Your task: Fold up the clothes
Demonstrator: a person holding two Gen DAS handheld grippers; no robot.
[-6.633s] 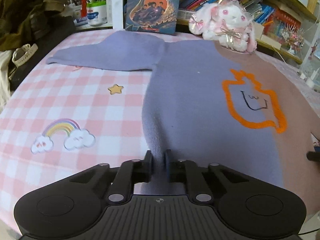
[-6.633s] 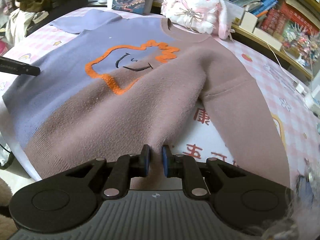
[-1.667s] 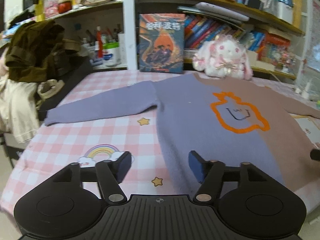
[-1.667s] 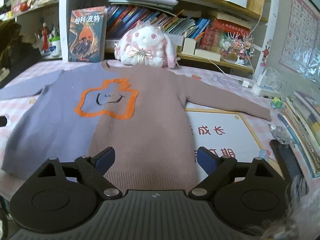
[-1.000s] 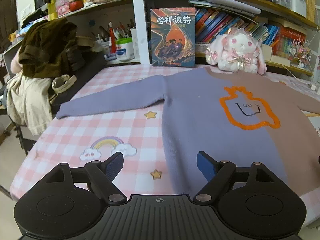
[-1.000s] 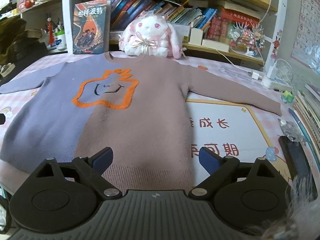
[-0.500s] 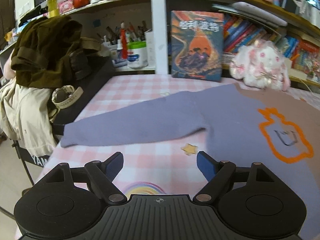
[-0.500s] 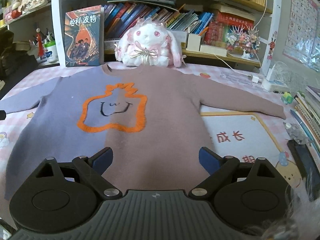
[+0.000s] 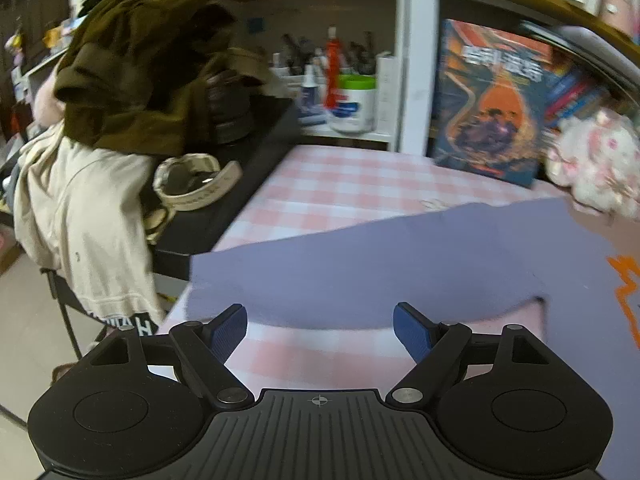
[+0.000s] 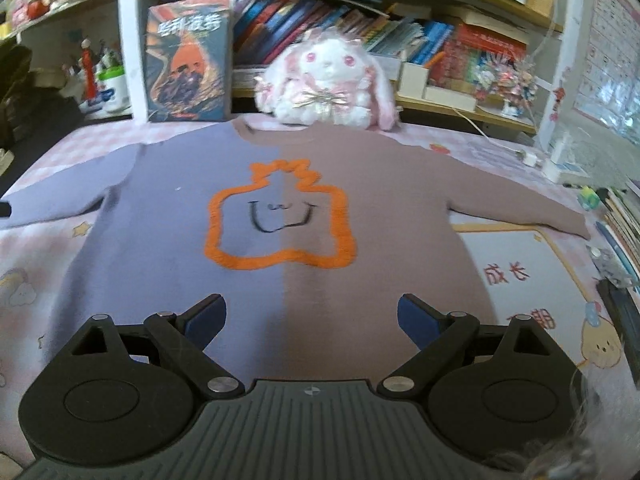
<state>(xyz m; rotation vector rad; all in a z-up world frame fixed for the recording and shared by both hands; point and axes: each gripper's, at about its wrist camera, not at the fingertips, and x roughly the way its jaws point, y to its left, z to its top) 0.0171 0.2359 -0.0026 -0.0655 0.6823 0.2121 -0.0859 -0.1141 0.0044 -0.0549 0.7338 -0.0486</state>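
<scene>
— Where is the sweater lying right now?

— It is lying flat and spread out on the pink checked tablecloth, neck toward the plush bunny and the upright book at the back, both sleeves stretching out sideways.

— And the right gripper?

— Its jaws are standing wide apart and gripping nothing. The lower body of the sweater is showing between the two blue pads, with the purple-to-brown seam running up the middle of the gap; whether the pads are touching the knit, I cannot tell.

— The left gripper?

— It is also gaping wide and holding nothing. The purple sleeve is lying just beyond its fingertips, crossing the gap, its cuff end sitting near the left pad at the table's edge. Bare checked cloth is showing directly between the pads.

— Anything beside it?

— A chair draped with a dark jacket and a cream garment is standing off the table's left side.
</scene>
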